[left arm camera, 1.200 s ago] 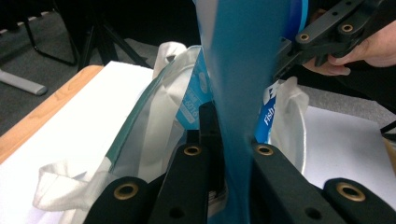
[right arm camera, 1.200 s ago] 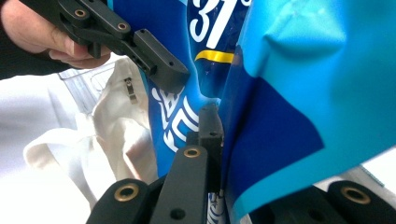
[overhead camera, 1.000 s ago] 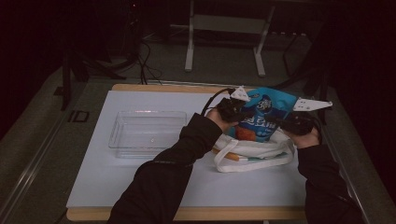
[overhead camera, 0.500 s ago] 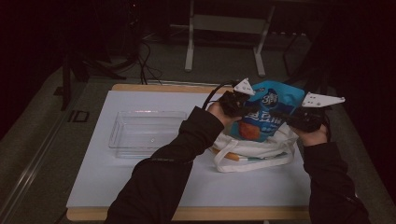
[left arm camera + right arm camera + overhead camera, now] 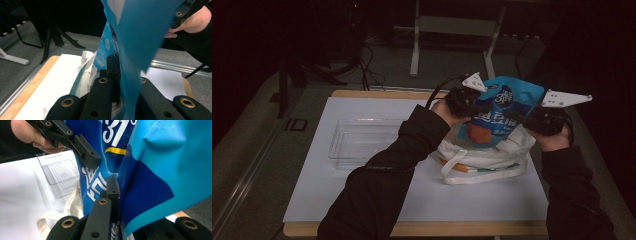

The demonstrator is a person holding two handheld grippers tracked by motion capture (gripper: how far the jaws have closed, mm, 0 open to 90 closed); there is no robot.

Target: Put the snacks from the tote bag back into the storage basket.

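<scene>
Across the centre of the high view we see the white counter [image 5: 362,200], then the cloth bag [image 5: 484,162] at centre right. Above it hangs the blue pouch [image 5: 499,115], our left tongs [image 5: 477,107] and right tongs [image 5: 517,117] each clamped on its side edges.

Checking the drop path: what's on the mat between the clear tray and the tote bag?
Bare white mat there; nothing lies between the clear tray and the tote bag. In the high view only the person's left sleeve crosses above that stretch.
</scene>
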